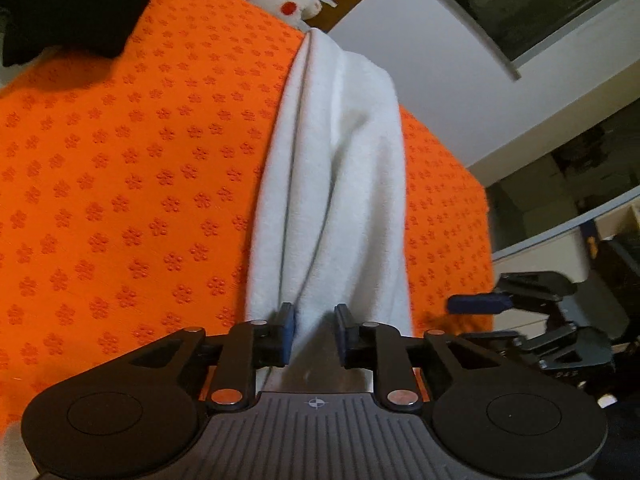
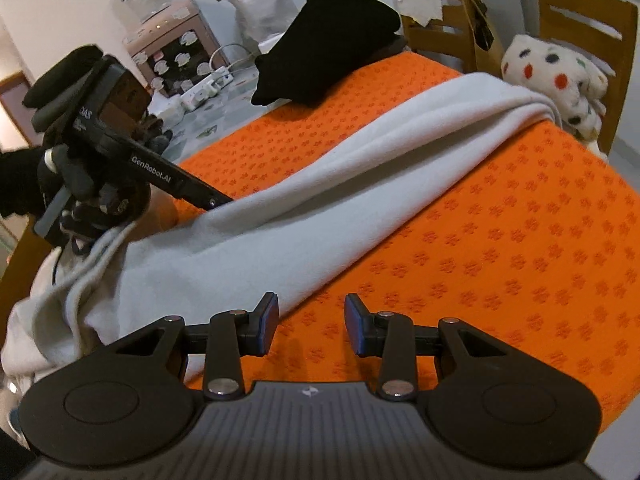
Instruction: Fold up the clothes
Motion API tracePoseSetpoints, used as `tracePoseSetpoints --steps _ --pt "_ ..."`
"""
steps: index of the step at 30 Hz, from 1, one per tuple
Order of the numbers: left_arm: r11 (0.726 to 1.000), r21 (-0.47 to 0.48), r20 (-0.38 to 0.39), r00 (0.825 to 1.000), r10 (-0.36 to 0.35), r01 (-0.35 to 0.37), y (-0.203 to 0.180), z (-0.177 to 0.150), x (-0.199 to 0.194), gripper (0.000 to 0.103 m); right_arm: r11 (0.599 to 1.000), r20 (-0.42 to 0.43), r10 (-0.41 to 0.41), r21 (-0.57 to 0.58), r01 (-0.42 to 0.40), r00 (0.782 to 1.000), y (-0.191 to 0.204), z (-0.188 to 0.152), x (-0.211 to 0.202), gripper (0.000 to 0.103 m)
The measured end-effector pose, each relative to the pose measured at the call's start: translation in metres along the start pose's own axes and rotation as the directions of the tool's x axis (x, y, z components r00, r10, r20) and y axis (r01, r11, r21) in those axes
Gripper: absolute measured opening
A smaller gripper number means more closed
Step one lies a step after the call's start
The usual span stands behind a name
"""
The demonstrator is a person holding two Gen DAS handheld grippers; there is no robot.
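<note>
Left gripper (image 1: 314, 330), jaws narrow, pinches the white garment (image 1: 332, 168) stretched long across the orange mat (image 1: 120, 160); right gripper (image 2: 311, 326) stands wide, empty; fold apparently underway, needing a second grip.

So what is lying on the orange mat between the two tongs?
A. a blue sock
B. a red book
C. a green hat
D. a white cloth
D: a long white cloth stretches across the orange mat, with its near end at the left tongs; the right tongs are open and empty beside it.
</note>
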State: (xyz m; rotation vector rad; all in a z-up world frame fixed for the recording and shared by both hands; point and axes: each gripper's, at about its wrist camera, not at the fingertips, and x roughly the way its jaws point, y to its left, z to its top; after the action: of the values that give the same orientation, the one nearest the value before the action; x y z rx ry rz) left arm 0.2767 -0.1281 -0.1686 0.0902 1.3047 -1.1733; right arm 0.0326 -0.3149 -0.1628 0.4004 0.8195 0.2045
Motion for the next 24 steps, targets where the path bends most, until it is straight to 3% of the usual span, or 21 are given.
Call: tracePoseSetpoints --steps 2,4,7,12,17,18,22,24 --pt "1.0 0.024 0.0 1.0 -0.006 0.006 -0.003 -0.002 -0.001 0.022 0.999 0.001 0.015 0.036 -0.015 1.0 0.003 0.001 0.007 0.043" --pt "0.998 0.06 0.025 1.0 0.011 -0.013 -0.008 -0.007 -0.004 0.006 0.997 -0.004 0.031 0.075 -0.031 1.0 0.004 0.002 0.015 0.044" --pt "0.991 0.104 0.118 0.99 0.074 -0.087 -0.018 -0.014 -0.019 0.005 0.991 -0.02 0.053 0.124 -0.05 0.998 0.005 0.002 0.027 0.045" --pt "0.976 -0.002 0.297 0.932 0.206 -0.216 0.0 -0.021 -0.064 0.005 0.982 -0.014 0.074 0.178 -0.071 0.997 0.006 0.0 0.037 0.05" --pt "0.962 -0.034 0.338 0.903 0.266 -0.271 0.008 -0.025 -0.075 0.005 0.97 -0.01 0.073 0.233 -0.069 0.997 0.004 -0.002 0.047 0.05" --pt "0.962 -0.033 0.347 0.9 0.265 -0.271 0.006 -0.025 -0.076 0.005 0.969 -0.008 0.076 0.237 -0.072 0.997 0.005 -0.002 0.048 0.05" --pt "0.982 -0.037 0.346 0.92 0.186 -0.184 0.009 -0.026 -0.077 0.005 0.964 0.002 0.094 0.248 -0.092 0.996 0.008 0.002 0.053 0.05" --pt "0.984 -0.033 0.344 0.922 0.177 -0.176 0.011 -0.026 -0.075 0.005 0.962 0.007 0.103 0.253 -0.101 0.995 0.009 0.003 0.055 0.049"
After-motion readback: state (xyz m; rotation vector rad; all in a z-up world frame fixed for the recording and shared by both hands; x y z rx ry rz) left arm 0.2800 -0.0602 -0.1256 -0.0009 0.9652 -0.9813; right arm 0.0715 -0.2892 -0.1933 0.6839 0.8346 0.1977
